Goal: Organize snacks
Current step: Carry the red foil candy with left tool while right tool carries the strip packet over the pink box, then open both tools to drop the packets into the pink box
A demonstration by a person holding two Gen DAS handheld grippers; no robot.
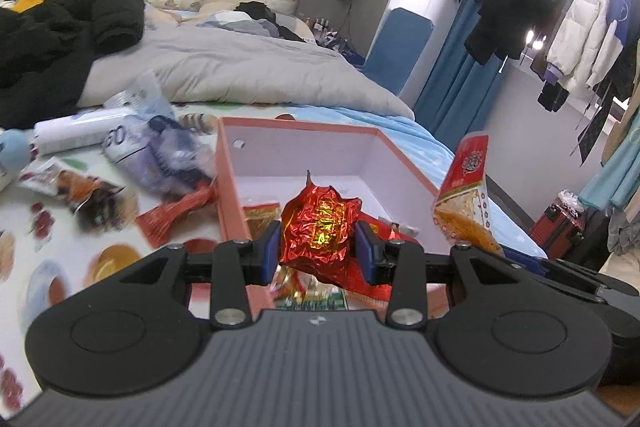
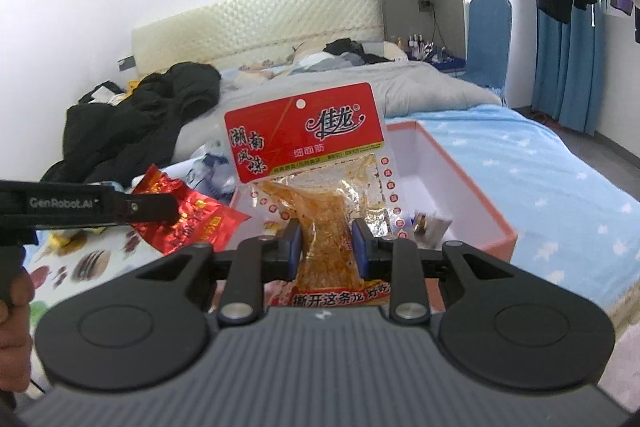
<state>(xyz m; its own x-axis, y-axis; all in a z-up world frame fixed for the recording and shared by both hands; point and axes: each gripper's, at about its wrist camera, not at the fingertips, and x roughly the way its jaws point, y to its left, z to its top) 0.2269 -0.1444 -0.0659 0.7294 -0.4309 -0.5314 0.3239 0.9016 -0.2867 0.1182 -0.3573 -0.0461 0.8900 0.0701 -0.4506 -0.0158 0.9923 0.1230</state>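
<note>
My left gripper (image 1: 318,247) is shut on a crumpled red foil snack packet (image 1: 320,227), held above the near end of the pink box (image 1: 230,187), whose white inside holds a few small snacks. That same foil packet (image 2: 188,215) shows at the left of the right wrist view, pinched by the left gripper's black fingers (image 2: 152,209). My right gripper (image 2: 327,247) is shut on a clear packet of orange spicy strips with a red header (image 2: 308,139), upright in front of the pink box (image 2: 472,195). This packet (image 1: 464,187) also stands at the box's right side in the left wrist view.
Loose snack packets (image 1: 152,151) and a white roll (image 1: 76,131) lie on the printed sheet left of the box. A grey duvet (image 1: 248,67) and black jacket (image 1: 60,31) cover the bed behind. Clothes (image 1: 560,7) hang at the right. A hand (image 2: 12,307) grips the left tool.
</note>
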